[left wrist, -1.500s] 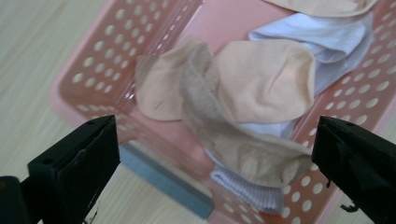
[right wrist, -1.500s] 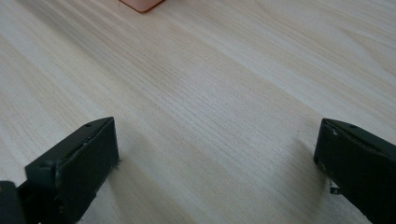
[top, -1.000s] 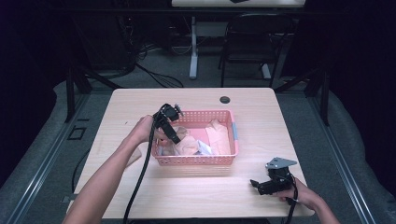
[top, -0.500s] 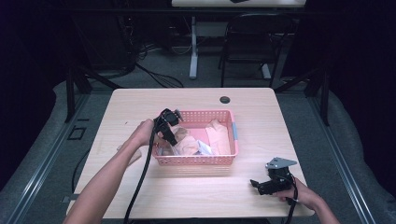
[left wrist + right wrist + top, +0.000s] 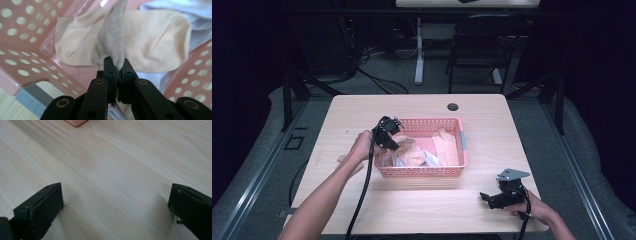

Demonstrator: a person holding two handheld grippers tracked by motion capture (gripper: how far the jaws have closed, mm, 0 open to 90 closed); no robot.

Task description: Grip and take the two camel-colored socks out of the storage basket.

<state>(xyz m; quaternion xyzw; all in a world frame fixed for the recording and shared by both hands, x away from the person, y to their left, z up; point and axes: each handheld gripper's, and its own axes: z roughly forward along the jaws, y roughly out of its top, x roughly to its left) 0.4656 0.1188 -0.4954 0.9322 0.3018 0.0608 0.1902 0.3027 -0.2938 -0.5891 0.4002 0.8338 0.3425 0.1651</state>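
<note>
**Left tool clamps a grey sock in the pink basket**

The left tool has just been closing, and its two black jaws now pinch a fold of a grey-beige knitted sock between them. The fabric stands up out of the grip in a narrow peak. In the high view this left tool hangs over the left end of the pink perforated plastic basket, with the person's left hand behind it at the basket's outer wall.

The gripped sock rises over a pale peach cotton sock that lies flat on the basket floor. Beyond that, at the upper right of the left gripper view, lies a light blue-white piece of cloth. From above, the basket holds several crumpled peach and white pieces in a heap.

The basket stands near the middle of the light wooden desk. A small dark round disc lies on the desk behind the basket.

The right tool rests on the desk near its front right corner, well apart from the basket. Its jaws stand wide apart with bare wood between them, grasping nothing.
</note>
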